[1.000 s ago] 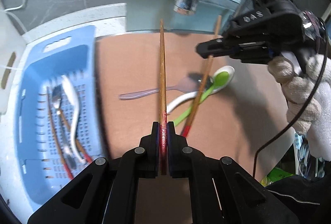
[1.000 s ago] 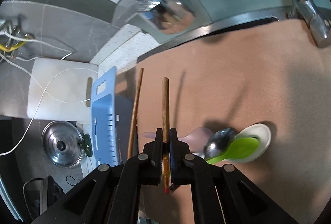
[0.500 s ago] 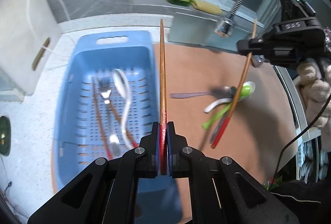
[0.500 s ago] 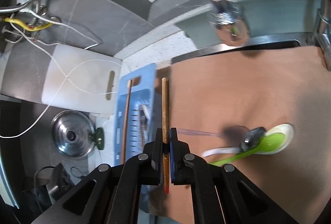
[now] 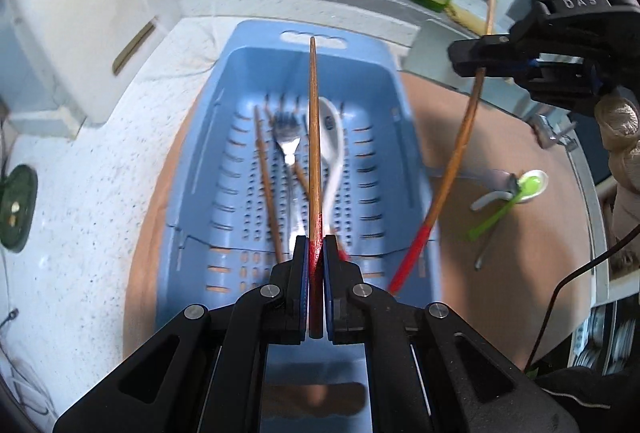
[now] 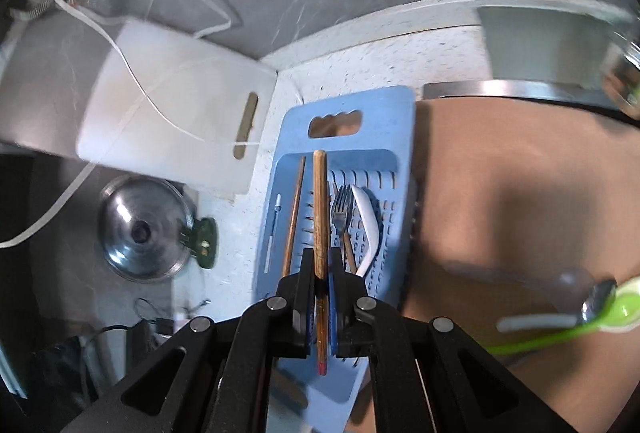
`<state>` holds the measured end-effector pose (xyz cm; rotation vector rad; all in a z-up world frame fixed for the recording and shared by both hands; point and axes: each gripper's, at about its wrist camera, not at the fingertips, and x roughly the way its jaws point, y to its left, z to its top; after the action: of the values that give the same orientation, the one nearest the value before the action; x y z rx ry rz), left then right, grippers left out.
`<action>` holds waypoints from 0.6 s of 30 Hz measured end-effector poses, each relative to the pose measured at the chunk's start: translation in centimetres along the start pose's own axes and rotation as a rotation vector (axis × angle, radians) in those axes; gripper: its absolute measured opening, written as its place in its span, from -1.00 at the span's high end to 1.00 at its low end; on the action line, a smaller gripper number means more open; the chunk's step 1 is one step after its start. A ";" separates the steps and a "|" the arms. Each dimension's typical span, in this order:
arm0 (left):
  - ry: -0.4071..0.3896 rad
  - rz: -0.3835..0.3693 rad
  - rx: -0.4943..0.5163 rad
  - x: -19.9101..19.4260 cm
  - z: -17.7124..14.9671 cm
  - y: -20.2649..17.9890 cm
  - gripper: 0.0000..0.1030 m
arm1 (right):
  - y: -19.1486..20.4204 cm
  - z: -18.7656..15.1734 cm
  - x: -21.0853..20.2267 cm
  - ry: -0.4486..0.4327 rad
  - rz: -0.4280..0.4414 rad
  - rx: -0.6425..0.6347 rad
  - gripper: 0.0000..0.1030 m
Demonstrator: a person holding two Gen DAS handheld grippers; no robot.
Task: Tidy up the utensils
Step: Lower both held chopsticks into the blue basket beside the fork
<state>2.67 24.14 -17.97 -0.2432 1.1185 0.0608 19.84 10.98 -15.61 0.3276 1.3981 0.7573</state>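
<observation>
Chopsticks, one per gripper: the left gripper [image 5: 316, 253] clamps a red-tipped chopstick [image 5: 314, 137] above the blue basket [image 5: 384, 89], and the right gripper [image 6: 320, 273] clamps the other chopstick [image 6: 320, 217] over it too. Inside lie a fork [image 5: 286, 141] and a white spoon [image 5: 334, 137]; a green spoon [image 5: 516, 193] rests right on the brown mat [image 5: 520, 257].

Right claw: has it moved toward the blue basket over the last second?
Yes. In its own view the right claw was over the brown mat beside the basket; now it and its chopstick sit above the blue basket.
</observation>
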 end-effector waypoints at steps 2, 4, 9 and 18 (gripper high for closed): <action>0.004 0.005 -0.013 0.4 0.0 0.6 0.90 | 0.5 0.3 1.8 0.024 -0.021 -0.010 0.90; 0.006 0.020 -0.017 0.7 0.0 0.9 0.90 | 1.0 0.5 3.5 0.042 -0.053 -0.030 0.90; 0.028 0.041 -0.027 1.9 -0.1 1.7 0.90 | 2.1 0.9 7.0 0.074 -0.112 -0.061 0.90; 0.054 0.067 -0.018 3.5 0.2 1.9 0.90 | 3.0 1.1 12.3 0.128 -0.183 -0.088 0.90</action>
<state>4.04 25.79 -21.30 -0.2240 1.1798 0.1245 19.89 21.37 -22.95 0.0822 1.4875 0.6957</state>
